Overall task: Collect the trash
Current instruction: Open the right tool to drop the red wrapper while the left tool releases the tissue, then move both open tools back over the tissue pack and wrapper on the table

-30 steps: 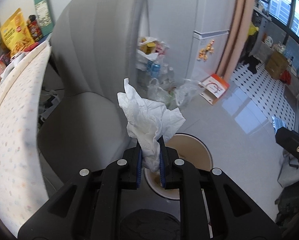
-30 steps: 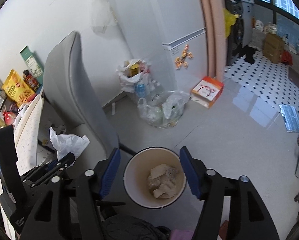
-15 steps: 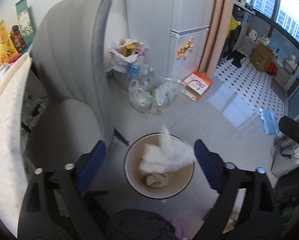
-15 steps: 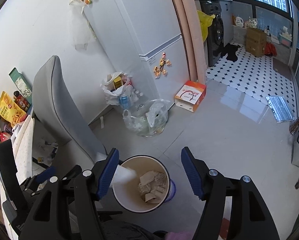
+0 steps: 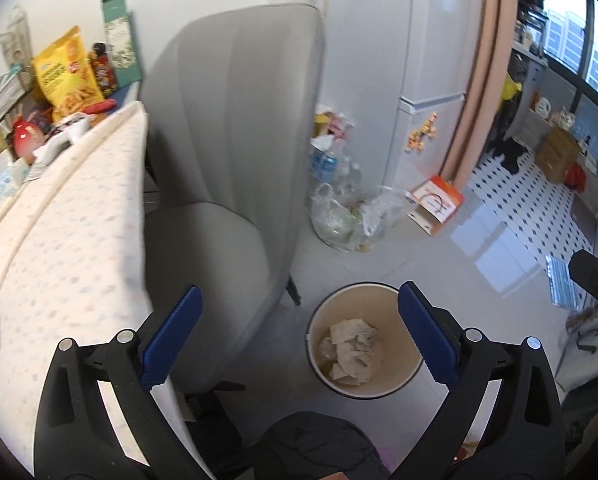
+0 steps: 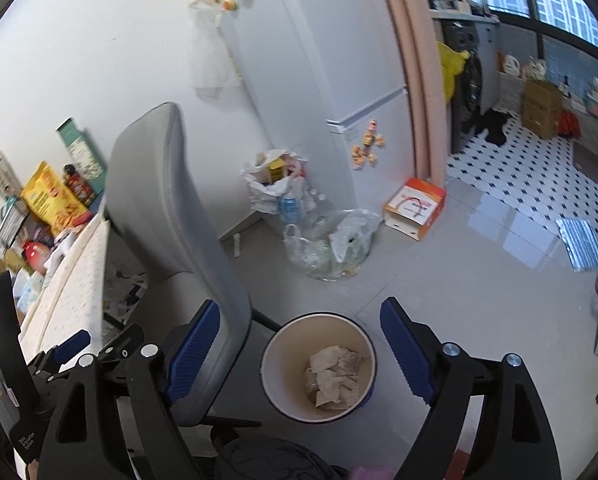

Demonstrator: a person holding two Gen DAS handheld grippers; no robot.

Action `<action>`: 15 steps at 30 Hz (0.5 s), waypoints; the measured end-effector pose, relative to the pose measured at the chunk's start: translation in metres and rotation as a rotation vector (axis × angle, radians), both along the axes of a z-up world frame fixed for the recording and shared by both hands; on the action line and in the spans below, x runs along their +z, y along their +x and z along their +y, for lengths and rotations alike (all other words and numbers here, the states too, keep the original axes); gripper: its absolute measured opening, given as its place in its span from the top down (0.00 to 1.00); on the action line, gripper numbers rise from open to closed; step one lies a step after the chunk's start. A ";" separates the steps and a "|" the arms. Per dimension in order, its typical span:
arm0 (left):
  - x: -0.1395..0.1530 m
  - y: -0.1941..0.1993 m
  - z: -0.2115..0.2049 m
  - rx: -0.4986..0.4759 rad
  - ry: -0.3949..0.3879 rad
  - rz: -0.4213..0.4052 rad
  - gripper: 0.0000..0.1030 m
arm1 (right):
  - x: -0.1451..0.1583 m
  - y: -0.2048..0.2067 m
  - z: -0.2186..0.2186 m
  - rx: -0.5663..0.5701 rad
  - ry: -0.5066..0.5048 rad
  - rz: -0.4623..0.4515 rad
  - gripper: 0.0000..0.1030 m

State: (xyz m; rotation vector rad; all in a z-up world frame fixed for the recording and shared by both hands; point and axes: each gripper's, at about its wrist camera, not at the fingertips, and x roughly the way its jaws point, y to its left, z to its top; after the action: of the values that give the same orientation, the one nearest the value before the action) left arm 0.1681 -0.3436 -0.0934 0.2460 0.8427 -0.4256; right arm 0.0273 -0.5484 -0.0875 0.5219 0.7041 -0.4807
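Note:
A round cream waste bin (image 5: pixel 395 384) stands on the grey floor beside the chair; it also shows in the right wrist view (image 6: pixel 279 360). Crumpled white tissues (image 5: pixel 353 350) lie inside it, seen too in the right wrist view (image 6: pixel 333 376). My left gripper (image 5: pixel 299 334) is open and empty, above the bin and to its left. My right gripper (image 6: pixel 301 354) is open and empty, above the bin. The left gripper's blue pad also shows at the lower left of the right wrist view (image 6: pixel 71 346).
A grey padded chair (image 5: pixel 227 152) stands left of the bin. A table with a dotted cloth (image 5: pixel 59 248) carries snack bags at the left. Clear bags of bottles (image 5: pixel 347 220), an orange box (image 5: pixel 435 204) and a white fridge (image 5: pixel 399 60) stand behind.
The left gripper opened and let the white tissue drop into the bin, then swung left. The right gripper stayed open over the bin.

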 end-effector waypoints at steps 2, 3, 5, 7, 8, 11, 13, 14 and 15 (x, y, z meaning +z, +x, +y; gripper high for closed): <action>0.006 0.000 0.016 0.026 -0.013 -0.008 0.06 | 0.007 0.004 0.014 0.031 -0.012 -0.008 0.18; 0.008 0.000 0.021 0.036 -0.018 -0.011 0.06 | 0.010 0.005 0.021 0.043 -0.019 -0.012 0.17; 0.016 -0.002 0.038 0.064 -0.033 -0.023 0.06 | 0.016 0.008 0.032 0.062 -0.030 -0.017 0.16; 0.021 -0.003 0.052 0.086 -0.044 -0.038 0.06 | 0.023 0.011 0.046 0.089 -0.042 -0.022 0.13; 0.024 -0.004 0.059 0.095 -0.051 -0.044 0.06 | 0.026 0.013 0.054 0.104 -0.054 -0.022 0.11; 0.034 -0.007 0.086 0.130 -0.081 -0.061 0.06 | 0.034 0.018 0.077 0.141 -0.075 -0.019 0.08; 0.040 -0.008 0.101 0.149 -0.093 -0.070 0.06 | 0.040 0.021 0.095 0.170 -0.089 -0.023 0.08; 0.042 -0.008 0.109 0.159 -0.099 -0.075 0.06 | 0.042 0.022 0.104 0.184 -0.095 -0.026 0.08; 0.045 -0.009 0.119 0.173 -0.105 -0.082 0.06 | 0.046 0.025 0.115 0.203 -0.104 -0.030 0.07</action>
State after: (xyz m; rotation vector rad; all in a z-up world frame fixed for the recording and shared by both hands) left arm 0.1587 -0.2248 -0.0484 0.0914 0.7522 -0.2953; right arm 0.0518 -0.4335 -0.0416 0.3548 0.6916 -0.3171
